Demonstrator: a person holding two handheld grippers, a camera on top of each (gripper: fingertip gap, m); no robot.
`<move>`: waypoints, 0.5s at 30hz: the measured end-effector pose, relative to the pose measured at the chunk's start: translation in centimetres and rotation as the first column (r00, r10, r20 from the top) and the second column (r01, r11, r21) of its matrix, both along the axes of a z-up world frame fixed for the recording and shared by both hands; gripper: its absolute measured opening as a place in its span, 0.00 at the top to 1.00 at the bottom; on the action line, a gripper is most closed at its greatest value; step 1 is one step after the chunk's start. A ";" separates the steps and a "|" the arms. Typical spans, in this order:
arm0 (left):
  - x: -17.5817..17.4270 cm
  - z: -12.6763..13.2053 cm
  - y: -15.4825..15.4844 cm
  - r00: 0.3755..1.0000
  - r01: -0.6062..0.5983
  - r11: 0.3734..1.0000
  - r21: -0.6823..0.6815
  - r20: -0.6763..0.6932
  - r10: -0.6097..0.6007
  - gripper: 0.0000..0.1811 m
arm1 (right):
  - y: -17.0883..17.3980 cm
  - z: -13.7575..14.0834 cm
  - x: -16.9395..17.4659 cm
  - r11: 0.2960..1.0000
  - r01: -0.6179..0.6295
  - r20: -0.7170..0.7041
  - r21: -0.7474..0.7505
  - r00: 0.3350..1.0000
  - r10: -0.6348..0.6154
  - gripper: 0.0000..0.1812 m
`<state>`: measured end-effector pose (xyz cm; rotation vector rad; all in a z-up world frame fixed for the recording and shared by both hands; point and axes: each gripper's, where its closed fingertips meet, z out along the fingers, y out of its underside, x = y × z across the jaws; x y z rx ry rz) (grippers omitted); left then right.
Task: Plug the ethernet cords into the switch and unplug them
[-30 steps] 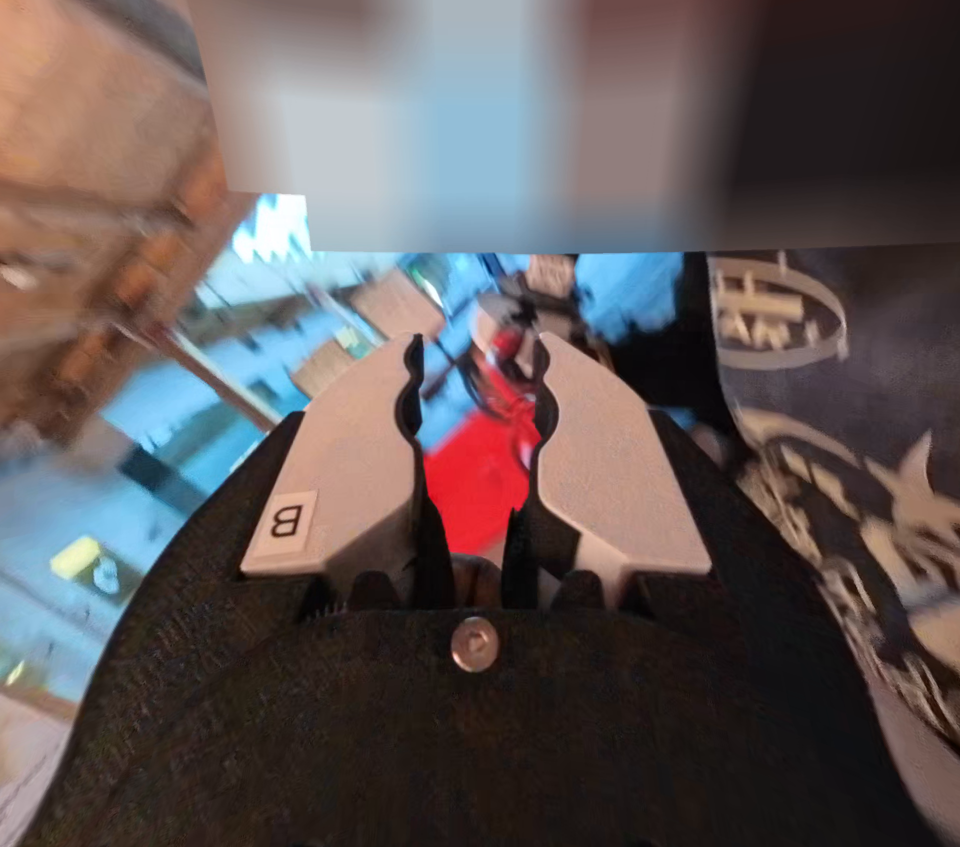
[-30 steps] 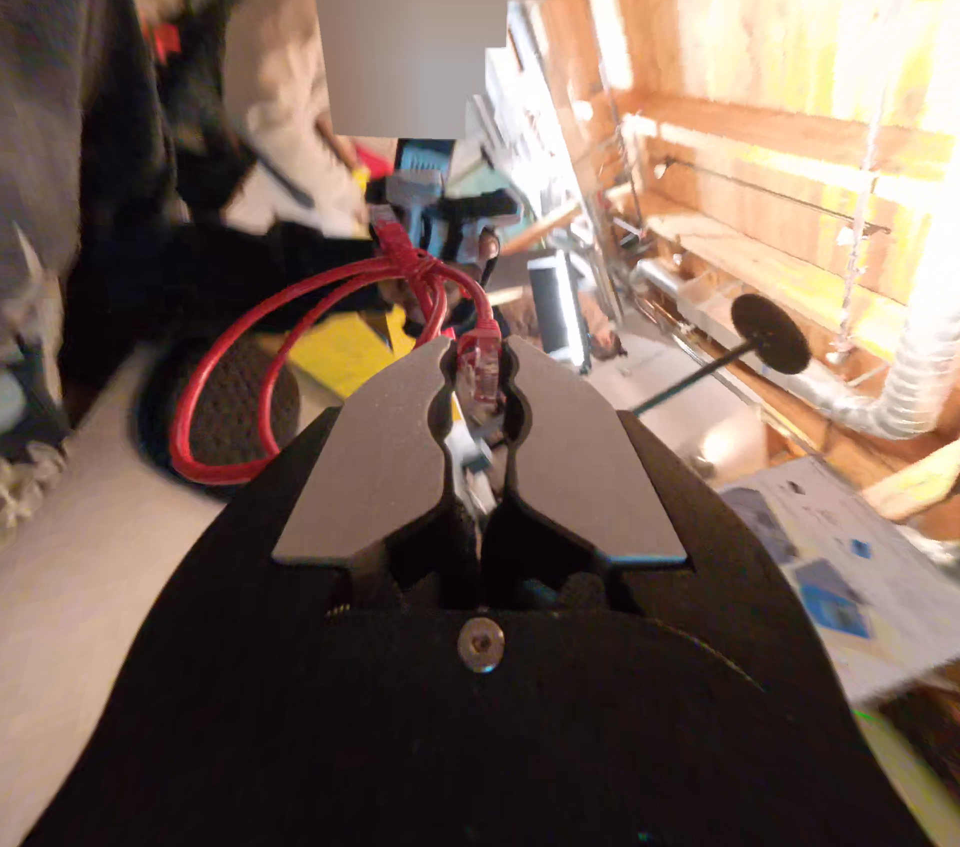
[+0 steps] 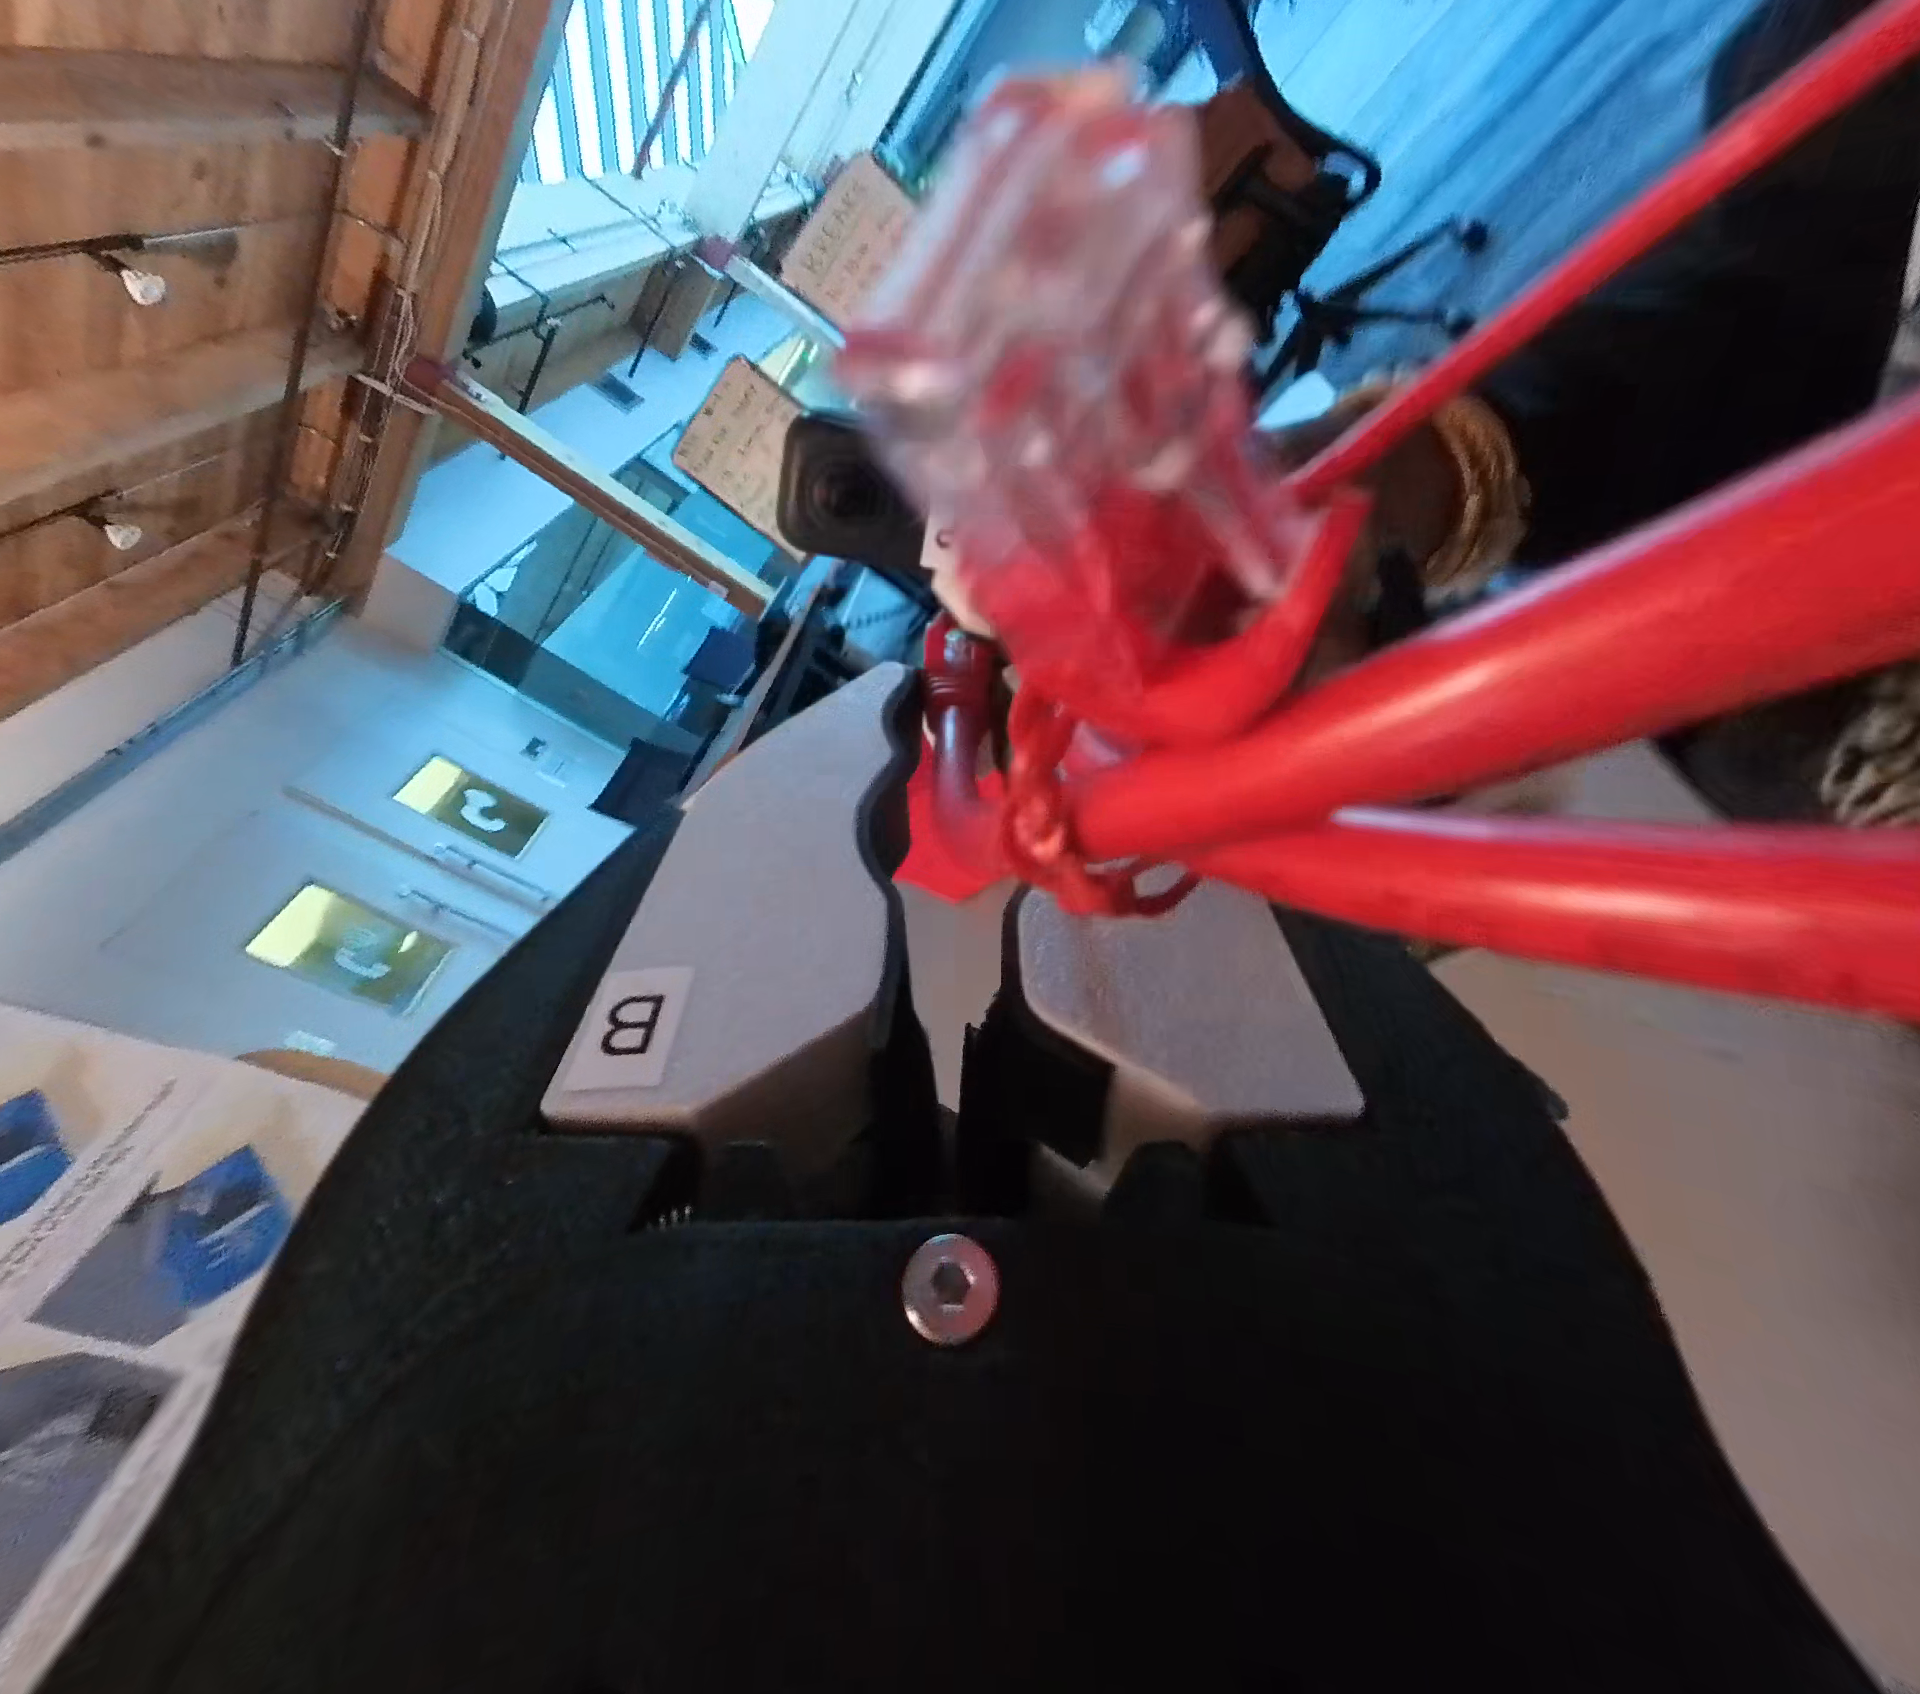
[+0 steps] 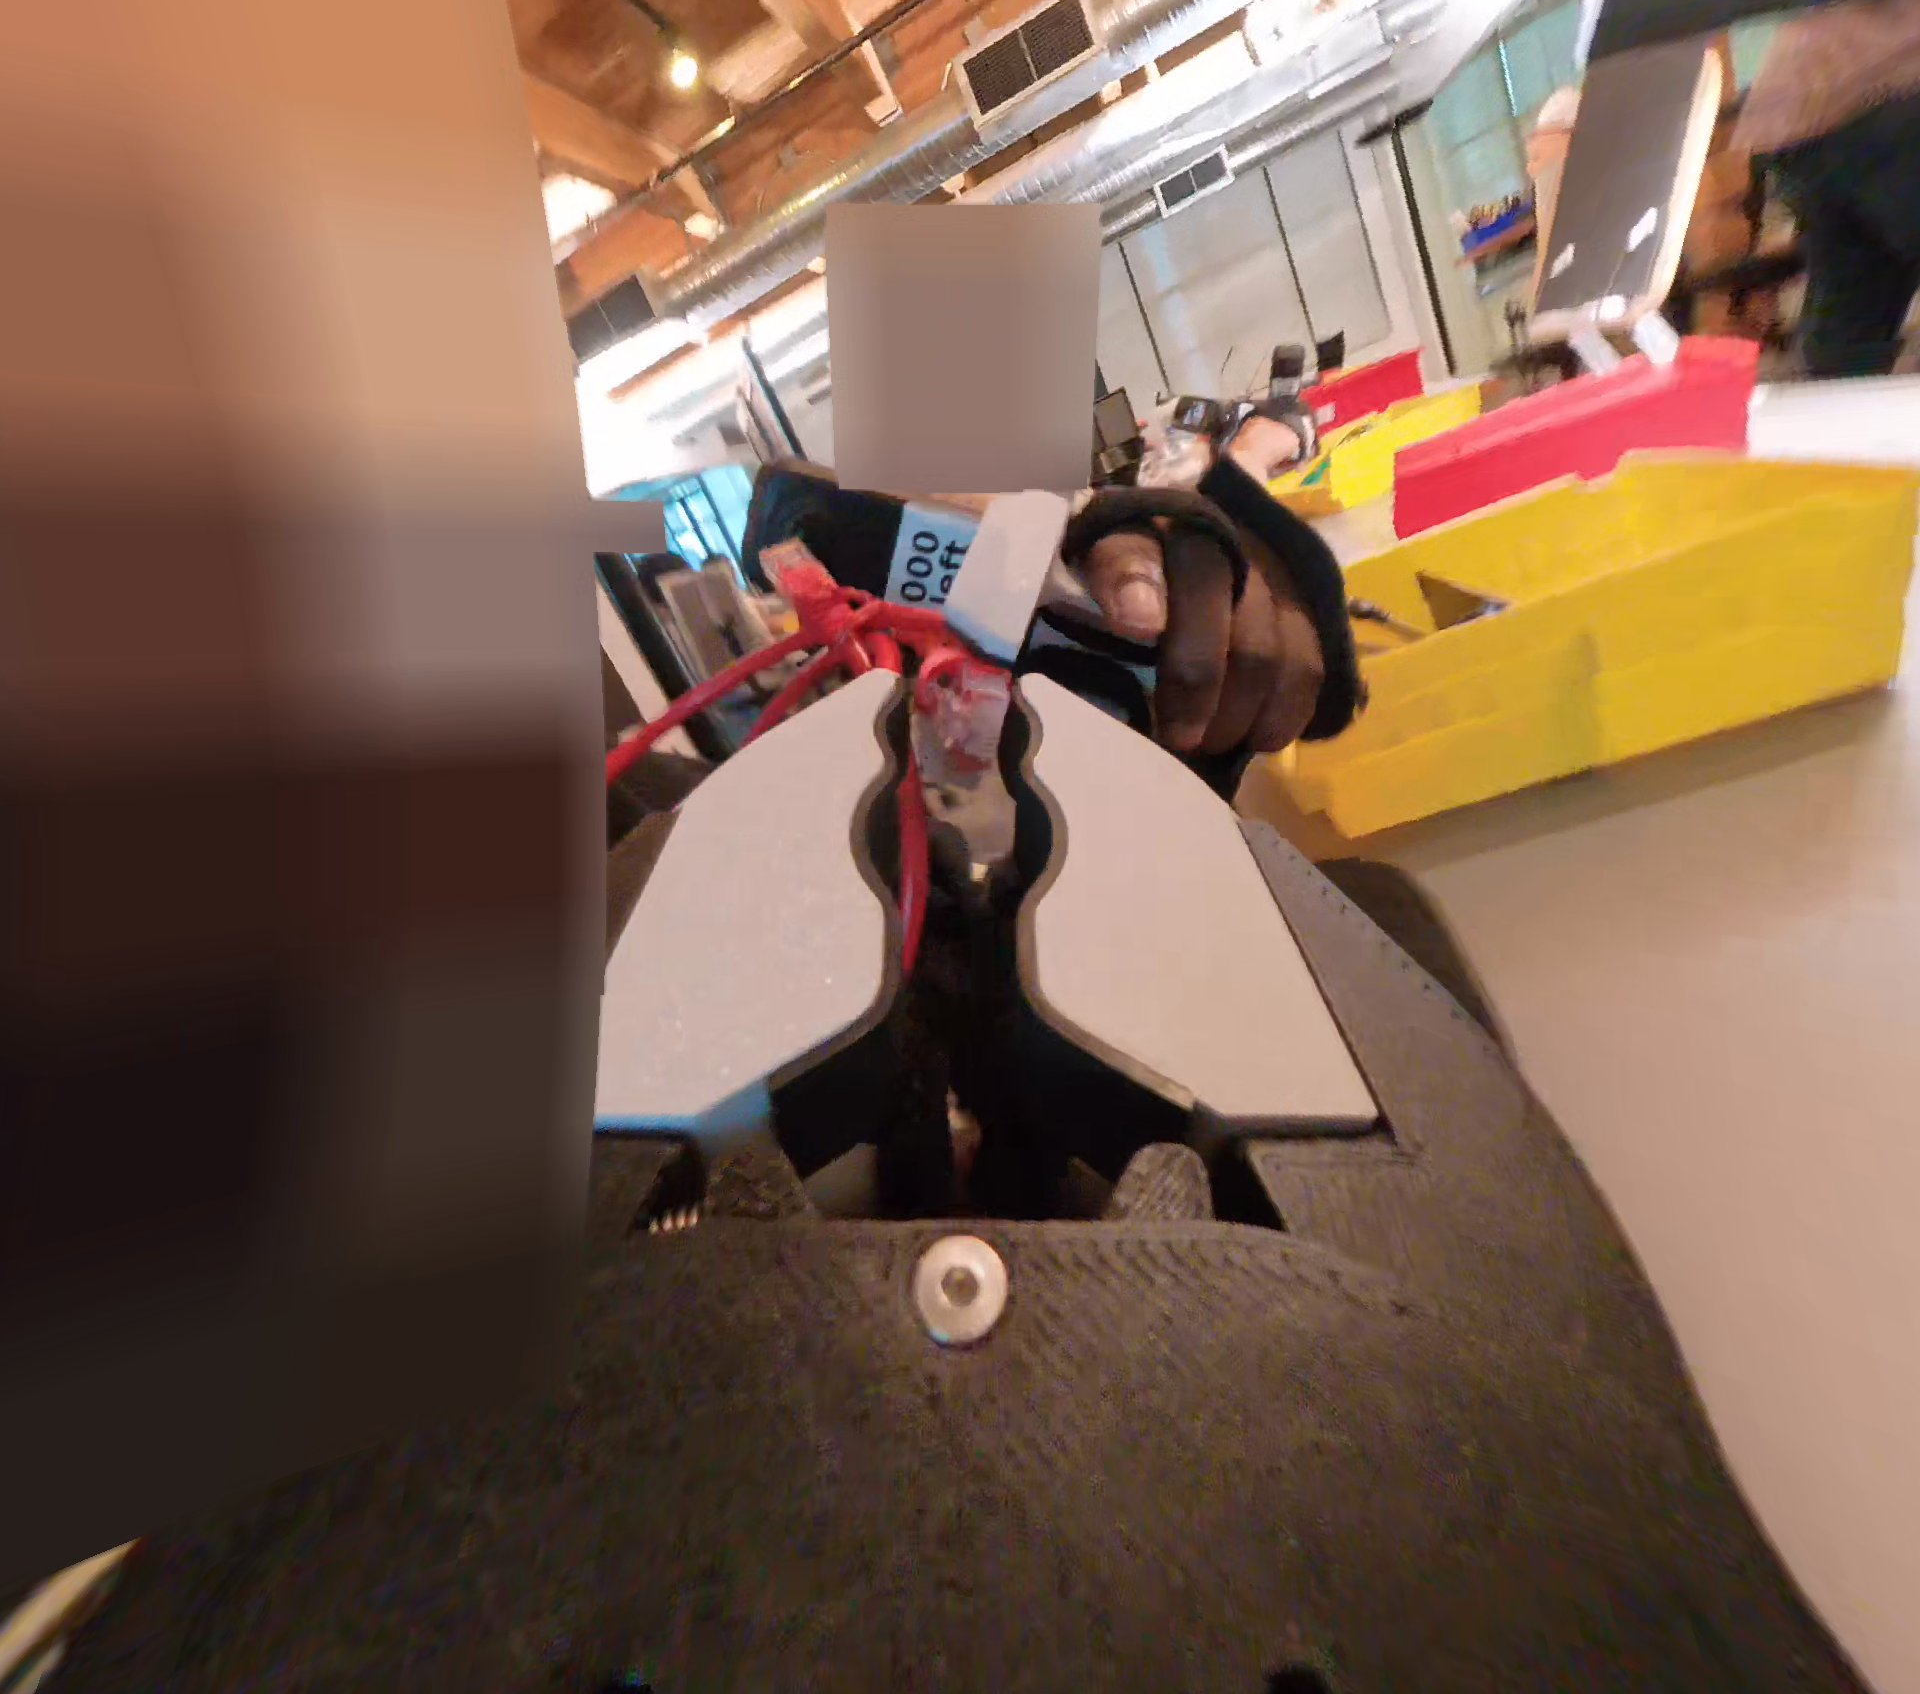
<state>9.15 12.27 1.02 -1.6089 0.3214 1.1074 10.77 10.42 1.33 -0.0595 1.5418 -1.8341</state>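
Note:
A red ethernet cord (image 3: 1558, 688), coiled and bound with a red tie (image 3: 1049, 844), fills the right of the left wrist view. Its free clear plug (image 3: 1039, 356) sticks up, blurred, close to the camera. My left gripper (image 3: 961, 709) is nearly closed with a bend of the cord between its tips. In the right wrist view my right gripper (image 4: 958, 688) is shut on the cord's other plug (image 4: 961, 730). The left gripper (image 4: 1003, 605), held by a gloved hand (image 4: 1226, 636), meets the cord just beyond it. No switch is in view.
Yellow bins (image 4: 1610, 636) and red bins (image 4: 1558, 429) stand on the grey table (image 4: 1662, 969) to the right. Printed sheets (image 3: 114, 1229) lie at the lower left of the left wrist view. Blurred patches cover the left of the right wrist view.
The left gripper has swung over to the cord bundle and narrowed its fingers around the cord. The right gripper still holds its plug and has turned to face the bins.

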 end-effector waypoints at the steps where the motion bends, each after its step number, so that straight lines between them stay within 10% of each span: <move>1: 0.4 0.7 0.0 0.999 0.031 0.998 0.050 0.019 -0.032 0.94 | 0.4 0.4 0.2 0.999 0.029 -0.090 -0.042 0.995 -0.032 0.87; 8: 2.3 2.4 -0.4 0.951 0.202 0.954 0.223 0.187 -0.245 0.81 | 2.4 1.9 -0.2 0.870 0.310 -0.648 -0.383 0.581 -0.493 0.84; 15: 2.6 1.2 0.8 0.915 0.250 0.948 0.199 0.270 -0.298 0.52 | 1.8 1.0 0.9 0.863 0.283 -0.720 -0.418 0.475 -0.505 0.93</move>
